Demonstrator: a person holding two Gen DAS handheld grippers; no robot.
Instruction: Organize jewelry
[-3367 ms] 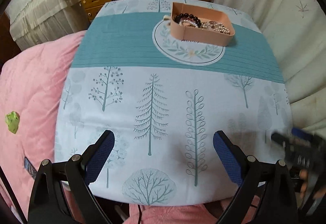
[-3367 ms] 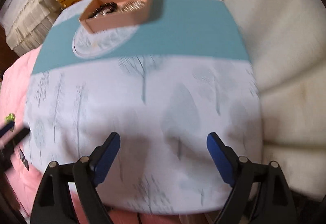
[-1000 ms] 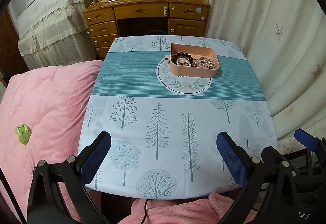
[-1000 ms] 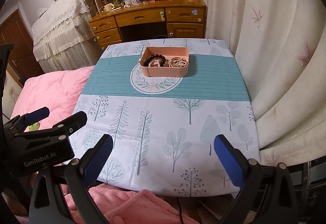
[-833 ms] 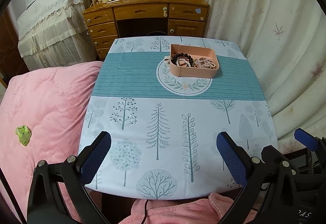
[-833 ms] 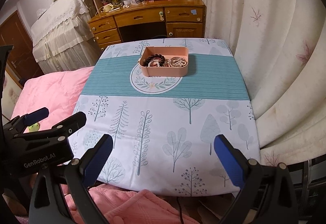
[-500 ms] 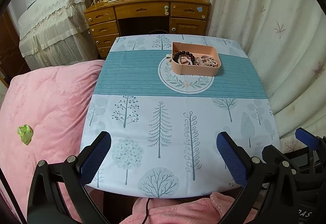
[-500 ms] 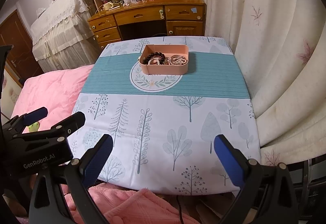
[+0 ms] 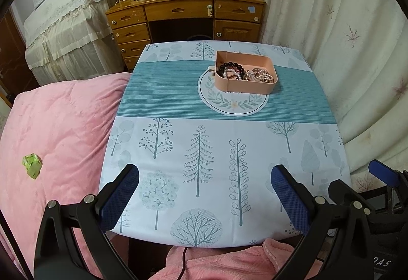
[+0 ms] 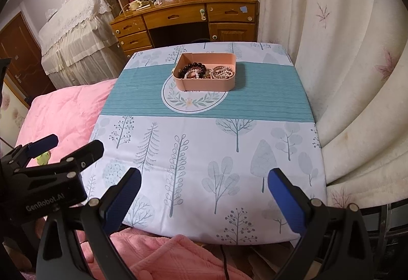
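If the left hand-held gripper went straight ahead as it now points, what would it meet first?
Probably the tablecloth, short of the pink box; the open left hand-held gripper seems angled downward, though depth is unclear.

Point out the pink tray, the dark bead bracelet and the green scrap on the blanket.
tray (image 9: 244, 85): left wrist view, bare front wall.
dark bracelet (image 9: 230, 66): left wrist view, beads at its far arc.
green scrap (image 9: 32, 165): left wrist view, its middle.

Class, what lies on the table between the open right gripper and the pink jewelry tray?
Only printed tablecloth separates the right gripper from the pink jewelry tray, seen in the right wrist view.
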